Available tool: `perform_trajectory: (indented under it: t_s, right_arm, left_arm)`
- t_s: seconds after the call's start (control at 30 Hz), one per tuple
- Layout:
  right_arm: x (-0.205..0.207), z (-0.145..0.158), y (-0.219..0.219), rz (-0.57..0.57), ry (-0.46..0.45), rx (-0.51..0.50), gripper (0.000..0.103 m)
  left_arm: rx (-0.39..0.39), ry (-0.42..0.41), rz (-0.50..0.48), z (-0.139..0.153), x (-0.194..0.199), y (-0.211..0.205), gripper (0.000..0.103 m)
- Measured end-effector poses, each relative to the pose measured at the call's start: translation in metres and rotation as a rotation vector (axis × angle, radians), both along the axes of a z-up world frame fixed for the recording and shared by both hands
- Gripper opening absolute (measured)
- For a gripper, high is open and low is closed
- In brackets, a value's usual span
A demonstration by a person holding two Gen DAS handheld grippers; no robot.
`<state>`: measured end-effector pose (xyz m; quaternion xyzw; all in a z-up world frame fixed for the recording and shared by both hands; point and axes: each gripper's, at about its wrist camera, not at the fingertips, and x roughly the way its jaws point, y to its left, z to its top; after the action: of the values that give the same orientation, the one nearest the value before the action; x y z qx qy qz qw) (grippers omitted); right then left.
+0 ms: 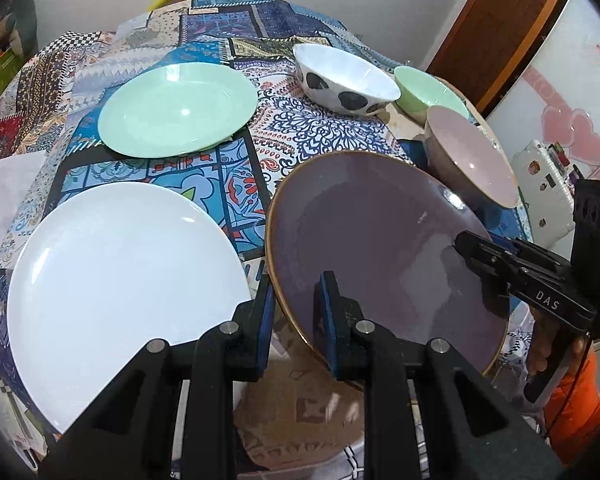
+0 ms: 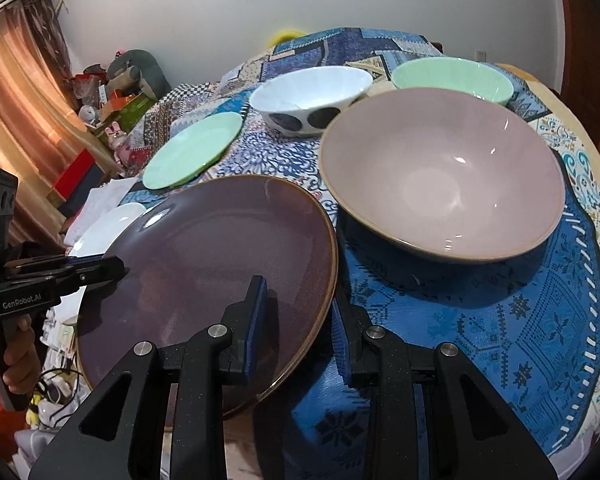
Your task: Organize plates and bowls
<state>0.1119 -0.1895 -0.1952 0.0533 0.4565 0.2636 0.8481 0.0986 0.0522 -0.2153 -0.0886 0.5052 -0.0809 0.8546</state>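
Observation:
A purple plate (image 1: 380,232) (image 2: 204,256) with a brown rim is held between both grippers over the near side of the table. My left gripper (image 1: 296,320) (image 2: 118,270) is shut on its left rim. My right gripper (image 2: 298,332) (image 1: 462,242) is shut on its right rim. A white plate (image 1: 120,280) (image 2: 112,224) lies left of it, and a green plate (image 1: 178,108) (image 2: 192,152) sits farther back. Behind the purple plate stand a pink bowl (image 1: 472,156) (image 2: 440,176), a black-spotted white bowl (image 1: 340,80) (image 2: 308,92) and a green bowl (image 1: 428,88) (image 2: 452,76).
A patchwork tablecloth (image 1: 228,184) (image 2: 500,320) covers the table. A hand (image 2: 18,364) grips the left tool's handle. Boxes and toys (image 2: 112,96) crowd the left wall by a curtain. A brown door (image 1: 500,24) and a white appliance (image 1: 572,112) stand on the right.

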Motion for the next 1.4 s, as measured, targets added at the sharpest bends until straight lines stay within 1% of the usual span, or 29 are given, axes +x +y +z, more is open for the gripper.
perform_trajectory:
  t_s: [0.1, 0.17, 0.33, 0.5, 0.7, 0.8, 0.87, 1.0, 1.07, 1.17, 1.23, 1.3, 1.4]
  right_arm:
    - [0.002, -0.003, 0.0, 0.002, 0.007, -0.002, 0.027]
    - [0.002, -0.004, 0.001, 0.004, -0.004, -0.014, 0.027]
    - [0.006, -0.005, 0.0, -0.001, 0.004, -0.006, 0.027]
    - [0.003, -0.004, 0.002, 0.011, -0.003, -0.032, 0.03]
    - [0.002, 0.001, -0.001, 0.009, 0.01, -0.038, 0.03]
    - [-0.003, 0.006, -0.004, 0.008, 0.007, -0.045, 0.03]
    - [-0.008, 0.011, -0.005, 0.007, -0.005, -0.052, 0.03]
    - [-0.015, 0.023, -0.004, 0.004, -0.029, -0.043, 0.032]
    - [-0.017, 0.03, -0.002, 0.007, -0.047, -0.038, 0.034]
    - [-0.02, 0.041, 0.006, 0.022, -0.077, -0.035, 0.036]
    - [-0.02, 0.048, 0.014, 0.036, -0.095, -0.028, 0.04]
    - [-0.02, 0.053, 0.022, 0.05, -0.11, -0.02, 0.046]
    - [-0.022, 0.058, 0.037, 0.081, -0.129, -0.009, 0.048]
  left_arm:
    - [0.01, 0.008, 0.003, -0.006, 0.005, -0.001, 0.02]
    - [0.018, 0.009, 0.004, -0.009, 0.007, -0.001, 0.021]
    - [0.007, 0.013, 0.004, -0.012, 0.011, 0.001, 0.021]
    - [0.013, 0.015, -0.003, -0.014, 0.01, -0.001, 0.022]
    - [0.033, -0.001, -0.011, -0.008, 0.001, -0.002, 0.022]
    - [0.045, -0.021, -0.006, 0.0, -0.007, 0.0, 0.022]
    - [0.054, -0.037, 0.006, 0.006, -0.012, 0.002, 0.026]
    - [0.049, -0.069, 0.038, 0.021, -0.024, 0.013, 0.031]
    - [0.066, -0.095, 0.061, 0.029, -0.032, 0.02, 0.038]
    - [0.077, -0.132, 0.092, 0.041, -0.043, 0.033, 0.046]
    - [0.079, -0.154, 0.129, 0.05, -0.051, 0.047, 0.05]
    - [0.083, -0.169, 0.16, 0.055, -0.058, 0.058, 0.054]
    - [0.09, -0.186, 0.208, 0.062, -0.069, 0.079, 0.058]
